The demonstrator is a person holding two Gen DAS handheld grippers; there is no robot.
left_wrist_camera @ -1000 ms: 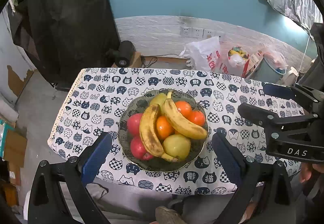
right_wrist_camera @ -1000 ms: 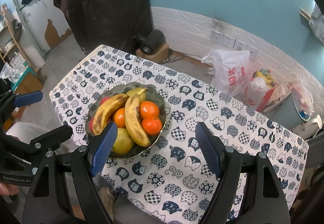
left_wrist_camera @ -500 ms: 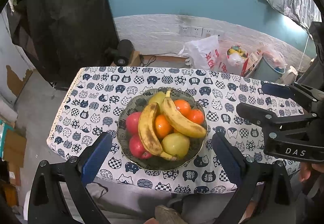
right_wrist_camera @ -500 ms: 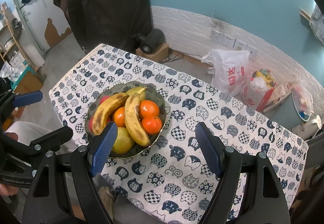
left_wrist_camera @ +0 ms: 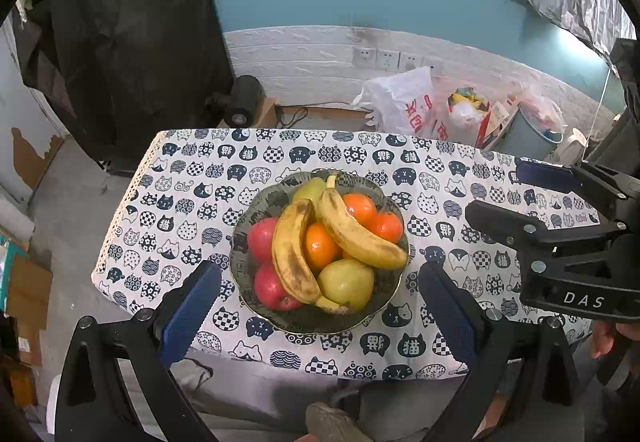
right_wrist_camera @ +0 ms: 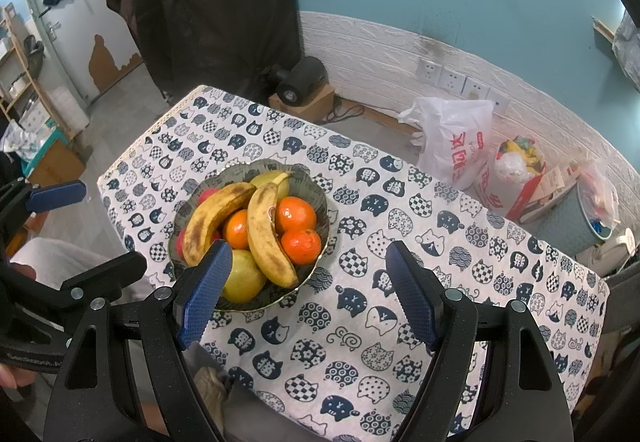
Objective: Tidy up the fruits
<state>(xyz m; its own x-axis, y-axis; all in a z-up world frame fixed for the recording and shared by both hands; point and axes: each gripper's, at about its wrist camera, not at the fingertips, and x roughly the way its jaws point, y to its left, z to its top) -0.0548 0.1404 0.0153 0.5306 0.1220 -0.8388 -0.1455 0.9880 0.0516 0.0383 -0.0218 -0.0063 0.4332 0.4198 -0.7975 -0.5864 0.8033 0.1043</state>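
Almost no change over last second: bowl (left_wrist_camera: 394, 284) drifts slightly left in left wrist frame, so both rigs near-static. All fruit sits in bowl, frame centre: bananas (left_wrist_camera: 294, 254), oranges (left_wrist_camera: 320, 246), apples (left_wrist_camera: 262, 238), pears (left_wrist_camera: 346, 282). Left gripper (left_wrist_camera: 320, 312) and right gripper (right_wrist_camera: 306, 292) spread apart, empty, above near table edge. Fits pre-unload or finished load.

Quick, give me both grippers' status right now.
Left gripper: open, holding nothing, above the fruit bowl.
Right gripper: open, holding nothing, above the tablecloth.
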